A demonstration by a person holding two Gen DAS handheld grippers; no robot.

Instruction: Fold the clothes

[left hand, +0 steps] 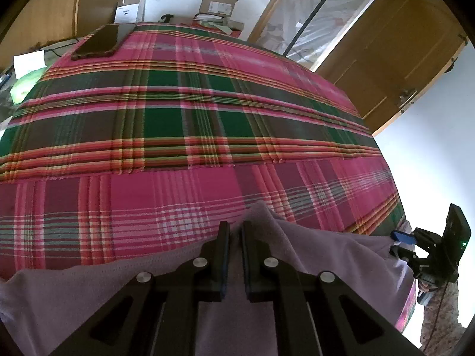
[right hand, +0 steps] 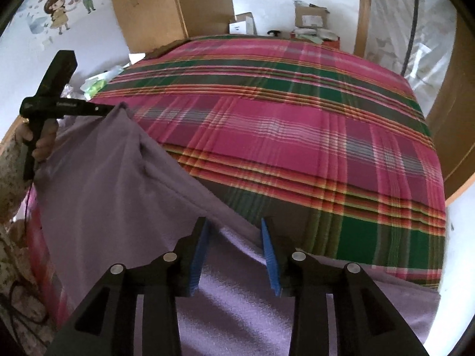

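Note:
A lilac garment [left hand: 326, 255] hangs over the near edge of a bed covered in a pink and green plaid sheet [left hand: 184, 112]. My left gripper [left hand: 236, 228] is shut on a raised fold of the garment. In the right wrist view the left gripper [right hand: 112, 108] holds a peak of the garment [right hand: 112, 178] up at the left. My right gripper [right hand: 236, 225] is open, its blue pads [right hand: 199, 255] on either side of the cloth edge, not pinching it. In the left wrist view the right gripper [left hand: 399, 243] shows at the garment's right end.
A dark phone [left hand: 102, 41] lies on the bed's far left corner. Cardboard boxes [left hand: 218, 3] stand beyond the bed against the wall. A wooden door [left hand: 394, 59] and a glass panel stand at the right. Clutter [right hand: 95, 84] lies left of the bed.

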